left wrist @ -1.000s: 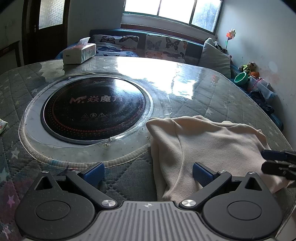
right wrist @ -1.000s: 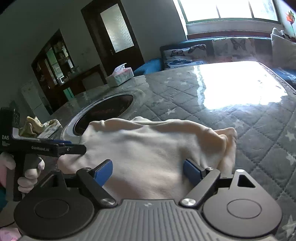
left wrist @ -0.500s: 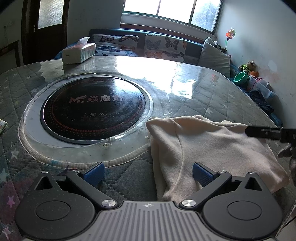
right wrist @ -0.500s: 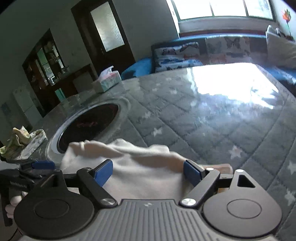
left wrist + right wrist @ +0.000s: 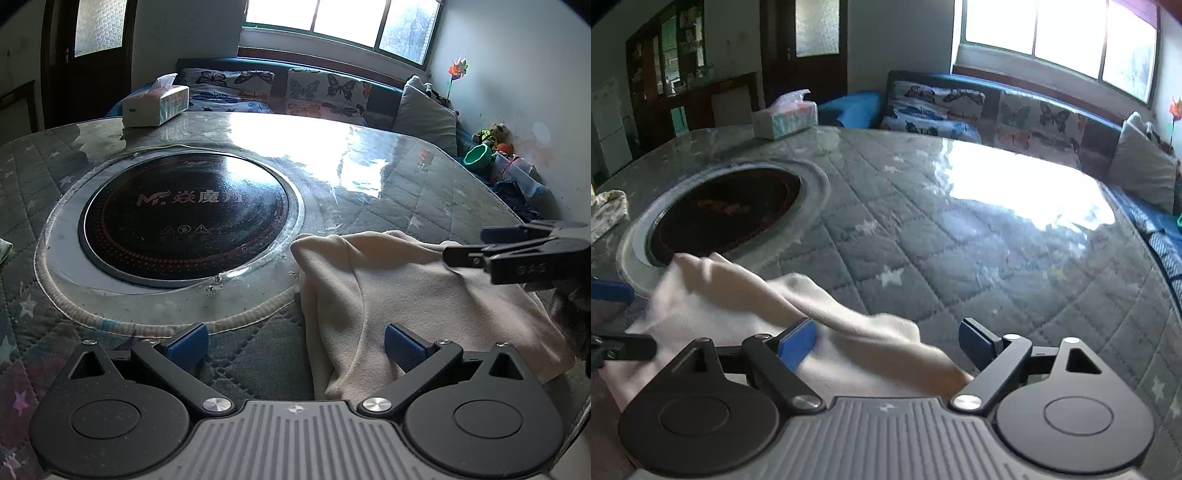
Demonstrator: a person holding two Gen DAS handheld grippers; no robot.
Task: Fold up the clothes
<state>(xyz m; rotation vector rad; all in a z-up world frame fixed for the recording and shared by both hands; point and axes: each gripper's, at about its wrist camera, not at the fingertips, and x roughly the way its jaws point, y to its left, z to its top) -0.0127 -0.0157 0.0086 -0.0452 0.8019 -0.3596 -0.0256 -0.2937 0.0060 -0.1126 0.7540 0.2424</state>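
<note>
A cream garment (image 5: 406, 295) lies folded over on the quilted table, just right of the round cooktop. My left gripper (image 5: 295, 343) hovers open at its near left edge, with the right pad above the cloth and the left pad above bare quilt. In the left wrist view, my right gripper (image 5: 469, 243) reaches in from the right over the garment's far right part. In the right wrist view, the right gripper (image 5: 886, 341) is open over the garment's (image 5: 738, 306) right end, its pads pressing on nothing. The left gripper (image 5: 613, 319) shows at the left edge.
A black round cooktop (image 5: 184, 218) is set into the table (image 5: 960, 240) under a clear cover. A tissue box (image 5: 155, 105) stands at the far side. A patterned cloth (image 5: 607, 214) lies at the left. A sofa with butterfly cushions (image 5: 325, 92) runs behind, and the table edge curves close at the right.
The right gripper has swung sideways along the garment toward its right end and rolled, so the cloth now sits low and left in its view. The left gripper and the garment have stayed put.
</note>
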